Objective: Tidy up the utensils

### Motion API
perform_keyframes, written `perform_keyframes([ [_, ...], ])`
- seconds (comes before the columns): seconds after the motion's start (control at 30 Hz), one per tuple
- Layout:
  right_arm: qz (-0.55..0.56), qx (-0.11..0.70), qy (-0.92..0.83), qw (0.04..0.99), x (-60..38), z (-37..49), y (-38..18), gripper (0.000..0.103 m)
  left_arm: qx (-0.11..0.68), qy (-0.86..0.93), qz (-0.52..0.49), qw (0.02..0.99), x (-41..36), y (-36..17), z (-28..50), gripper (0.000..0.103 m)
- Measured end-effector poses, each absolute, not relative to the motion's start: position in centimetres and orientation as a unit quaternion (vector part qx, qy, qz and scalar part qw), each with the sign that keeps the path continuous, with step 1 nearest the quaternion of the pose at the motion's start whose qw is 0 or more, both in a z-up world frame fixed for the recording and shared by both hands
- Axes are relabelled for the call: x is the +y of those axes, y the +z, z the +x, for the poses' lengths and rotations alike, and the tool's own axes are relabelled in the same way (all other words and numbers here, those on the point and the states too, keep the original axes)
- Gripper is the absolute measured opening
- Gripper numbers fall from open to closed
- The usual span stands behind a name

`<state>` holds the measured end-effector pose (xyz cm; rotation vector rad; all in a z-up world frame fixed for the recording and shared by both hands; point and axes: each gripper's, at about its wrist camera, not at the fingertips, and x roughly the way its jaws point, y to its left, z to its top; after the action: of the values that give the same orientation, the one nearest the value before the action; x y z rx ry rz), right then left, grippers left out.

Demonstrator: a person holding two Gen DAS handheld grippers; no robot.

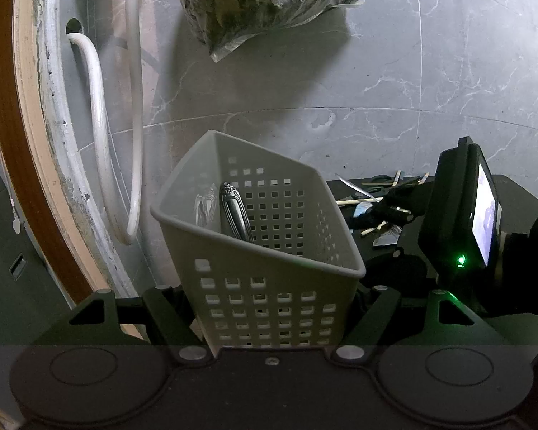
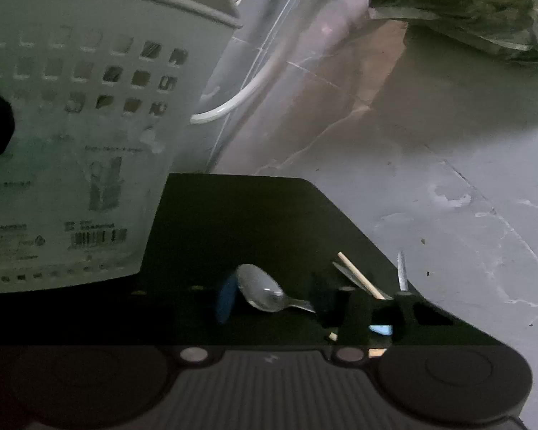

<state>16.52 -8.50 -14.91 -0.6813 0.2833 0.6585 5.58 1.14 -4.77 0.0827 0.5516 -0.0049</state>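
Because the grey perforated basket (image 1: 269, 251) sits between the two fingers of the left claw (image 1: 269, 322), tilted with its open mouth turned up and toward the right, it reads as being held steady as a receiver for cutlery; the fingers press against its lower walls, so the left claw is pinching the basket. Two ornate metal handles (image 1: 233, 211) already lean inside against the far wall, head down — sorted pieces, by my judgement

Right of the basket, the loose pile of utensils (image 1: 376, 211) lies on a black desk (image 1: 520, 200): chopsticks, a pair of scissors, a fork or two, hard to separate in the dim light. The right claw's body and lit screen (image 1: 484, 215) reach over that pile

From the right wrist view, the right claw (image 2: 373, 308) is low over the desk (image 2: 251, 215). A spoon (image 2: 265, 292) lies bowl forward just left of the near finger; its handle runs toward the fingers. A chopstick (image 2: 358, 276) and a blade tip (image 2: 401, 268) stick up beyond them. The fingers look fairly close together on the right half of the view, but dark on dark — cannot tell whether they are pinching anything or spread

Basket looms close at upper left (image 2: 71, 125), label side facing, near enough for a short carry

Judgement: mid-task, next piece being chosen; tangled pieces may drag along
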Motion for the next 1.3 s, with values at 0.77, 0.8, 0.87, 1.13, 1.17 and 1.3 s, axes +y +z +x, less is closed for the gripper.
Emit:
perform_keyframes([
  [0.77,-0.329,0.134,0.307,0.883,-8.0,17.3,-15.2,0.005,0.273,-0.002,0.04,0.961,1.1,-4.7,5.7,0.077],
  [0.8,-0.328,0.133,0.308,0.883,-8.0,17.3,-15.1,0.005,0.273,-0.002,0.04,0.961,1.1,-4.7,5.7,0.077],
  [0.87,-0.327,0.129,0.307,0.884,-8.1,17.1,-14.9,0.004,0.272,-0.002,0.04,0.961,1.1,-4.7,5.7,0.077],
  [1.13,-0.32,0.113,0.314,0.887,-8.5,16.7,-13.7,0.002,0.272,-0.002,0.04,0.961,1.1,-4.8,5.7,0.077],
  [1.17,-0.319,0.111,0.314,0.887,-8.6,16.6,-13.5,0.002,0.272,-0.002,0.04,0.961,1.1,-4.7,5.7,0.077],
  [1.3,-0.304,0.104,0.319,0.892,-9.0,16.5,-12.4,0.002,0.272,-0.002,0.04,0.961,1.1,-4.7,5.8,0.077],
])
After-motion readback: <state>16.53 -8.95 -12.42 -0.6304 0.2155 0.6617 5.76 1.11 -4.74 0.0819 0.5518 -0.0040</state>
